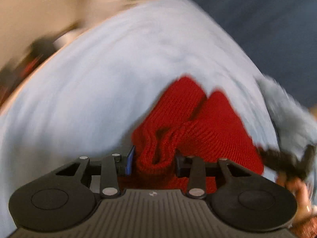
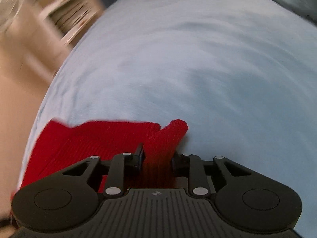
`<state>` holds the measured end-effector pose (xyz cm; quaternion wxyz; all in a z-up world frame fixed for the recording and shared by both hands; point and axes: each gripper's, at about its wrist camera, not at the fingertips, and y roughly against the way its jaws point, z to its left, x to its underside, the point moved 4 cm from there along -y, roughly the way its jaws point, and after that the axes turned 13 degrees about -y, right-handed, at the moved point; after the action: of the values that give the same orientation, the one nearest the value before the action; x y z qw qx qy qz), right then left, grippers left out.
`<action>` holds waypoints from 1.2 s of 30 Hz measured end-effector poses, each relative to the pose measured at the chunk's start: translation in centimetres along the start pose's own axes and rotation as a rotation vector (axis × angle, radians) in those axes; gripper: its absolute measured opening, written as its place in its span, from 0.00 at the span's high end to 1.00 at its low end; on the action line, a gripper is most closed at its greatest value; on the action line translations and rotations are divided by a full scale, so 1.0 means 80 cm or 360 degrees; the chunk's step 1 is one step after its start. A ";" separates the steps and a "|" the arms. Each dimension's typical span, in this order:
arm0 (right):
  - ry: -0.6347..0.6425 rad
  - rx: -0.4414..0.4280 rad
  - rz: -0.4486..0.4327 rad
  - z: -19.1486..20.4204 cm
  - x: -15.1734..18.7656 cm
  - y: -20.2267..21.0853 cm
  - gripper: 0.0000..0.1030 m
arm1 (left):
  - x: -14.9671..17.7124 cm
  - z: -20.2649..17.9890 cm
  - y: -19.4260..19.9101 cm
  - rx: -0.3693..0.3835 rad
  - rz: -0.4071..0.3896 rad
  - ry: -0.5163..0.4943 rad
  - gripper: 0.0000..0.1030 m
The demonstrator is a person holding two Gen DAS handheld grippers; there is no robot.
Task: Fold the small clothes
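left gripper (image 1: 154,161) first: its fingers are clamped partway in on a bunched wad of the red knit (image 1: 198,123), and the fabric fills the whole gap between them, so it's got a solid pinch on it. there's a blue pad on the inside of the left finger. beyond the pinch the knit fans out to the right in two rounded lobes, lying on the pale blue sheet (image 1: 99,83). at the far right edge of that view there's the other gripper and a bit of a hand (image 1: 297,188), blurry, next to a rumpled fold of the sheet.

right gripper (image 2: 157,159): same deal, jaws closed down on a narrower strip of the knit (image 2: 95,138), with a little tongue of it poking up past the fingertips and leaning right. most of the knit spreads out flat to the left of this gripper, on the sheet (image 2: 198,59).

so both tools have hold of the one red thing, one at each end, and it sits low on the sheet right in front of both cameras. background top left is beige and smeared with motion blur, maybe furniture, can't really tell. dark blue beyond the sheet at the top.
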<state>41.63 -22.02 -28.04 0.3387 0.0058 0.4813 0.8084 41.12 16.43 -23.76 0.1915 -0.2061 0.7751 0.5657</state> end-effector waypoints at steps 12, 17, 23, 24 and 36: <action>-0.0657 -0.0048 -0.0415 -0.087 0.182 0.113 0.49 | -0.109 -0.050 -0.052 0.0112 0.0052 -0.0472 0.15; -0.0484 -0.0065 -0.0575 -0.075 0.142 0.138 0.43 | -0.081 -0.031 -0.046 0.0226 0.0089 -0.0281 0.15; -0.0422 -0.0085 -0.0515 -0.069 0.140 0.139 0.43 | -0.059 -0.060 -0.046 0.0206 0.0037 -0.0332 0.80; -0.0398 -0.0097 -0.0512 -0.066 0.138 0.138 0.43 | -0.061 -0.061 -0.038 0.0191 0.0012 -0.0307 0.83; -0.0260 -0.0115 -0.0199 -0.043 0.084 0.074 0.24 | -0.032 -0.006 -0.029 0.0004 -0.0002 -0.0074 0.30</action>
<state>32.09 -22.78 -27.35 0.4266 0.0294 0.4220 0.7994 44.52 15.61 -24.12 0.2099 -0.1932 0.7710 0.5694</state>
